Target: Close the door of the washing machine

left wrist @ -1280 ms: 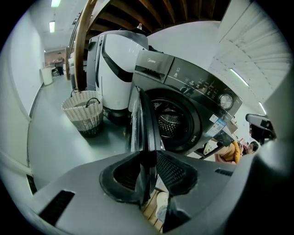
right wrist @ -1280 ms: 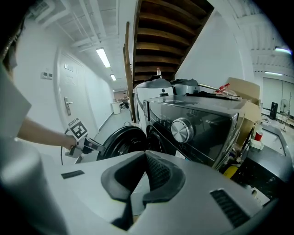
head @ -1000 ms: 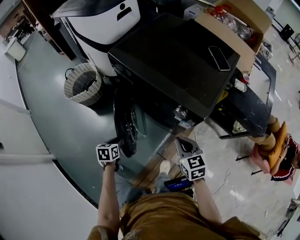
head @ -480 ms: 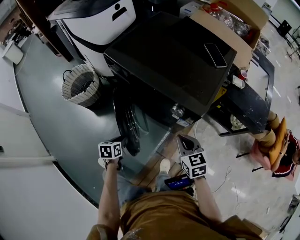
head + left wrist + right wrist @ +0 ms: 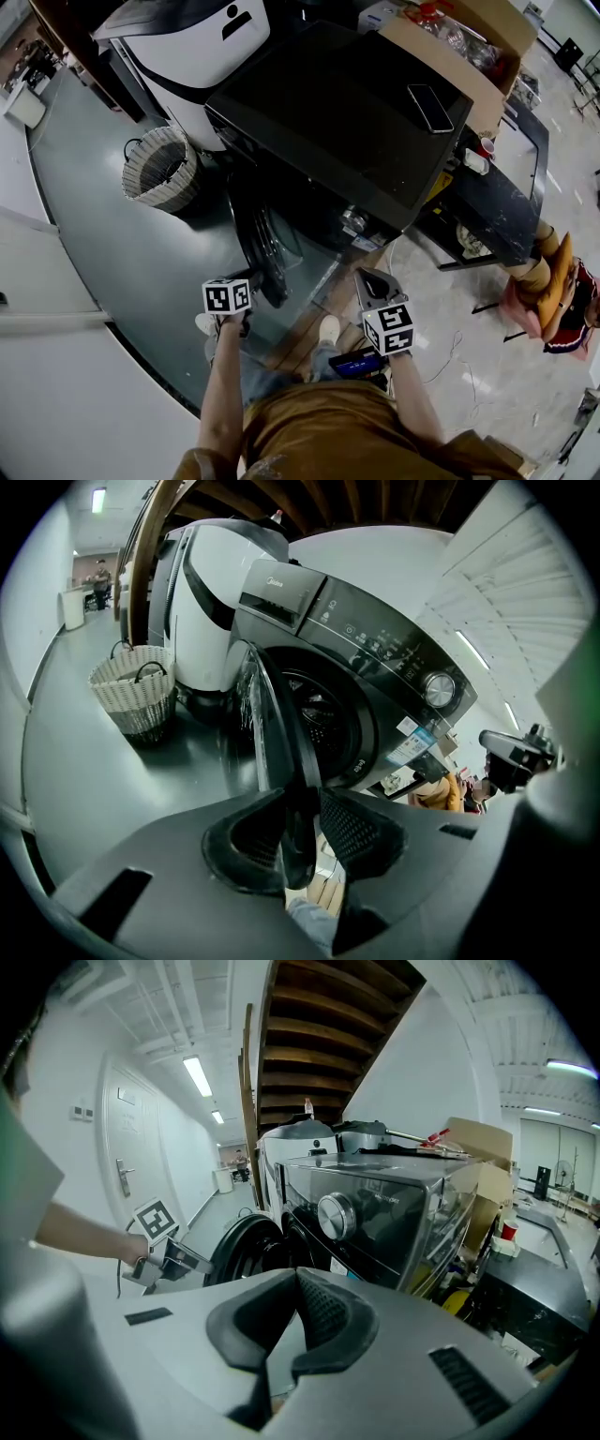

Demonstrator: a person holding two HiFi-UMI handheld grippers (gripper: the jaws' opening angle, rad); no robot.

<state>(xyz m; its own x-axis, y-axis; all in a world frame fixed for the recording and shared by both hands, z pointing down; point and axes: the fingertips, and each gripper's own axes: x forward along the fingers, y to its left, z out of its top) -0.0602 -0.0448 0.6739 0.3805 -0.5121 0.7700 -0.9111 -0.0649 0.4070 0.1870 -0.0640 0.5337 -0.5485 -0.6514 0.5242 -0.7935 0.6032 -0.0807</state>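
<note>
The dark grey front-loading washing machine (image 5: 375, 667) stands on the floor beside a woven wicker basket (image 5: 134, 694). Its round black glass-centred door (image 5: 274, 719) stands open, swung out from the drum opening toward the person. The left gripper (image 5: 302, 801) pinches the outer rim of the door, with one pad on each face. The right gripper (image 5: 295, 1274) hangs clear of the machine, facing the control panel. Its pads are pressed together at the tips, with nothing between them.

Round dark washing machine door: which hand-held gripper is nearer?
Left. The left hand-held gripper grips the edge of the round dark washing machine door; the right hand-held gripper is shut, empty, clear of it.
</note>
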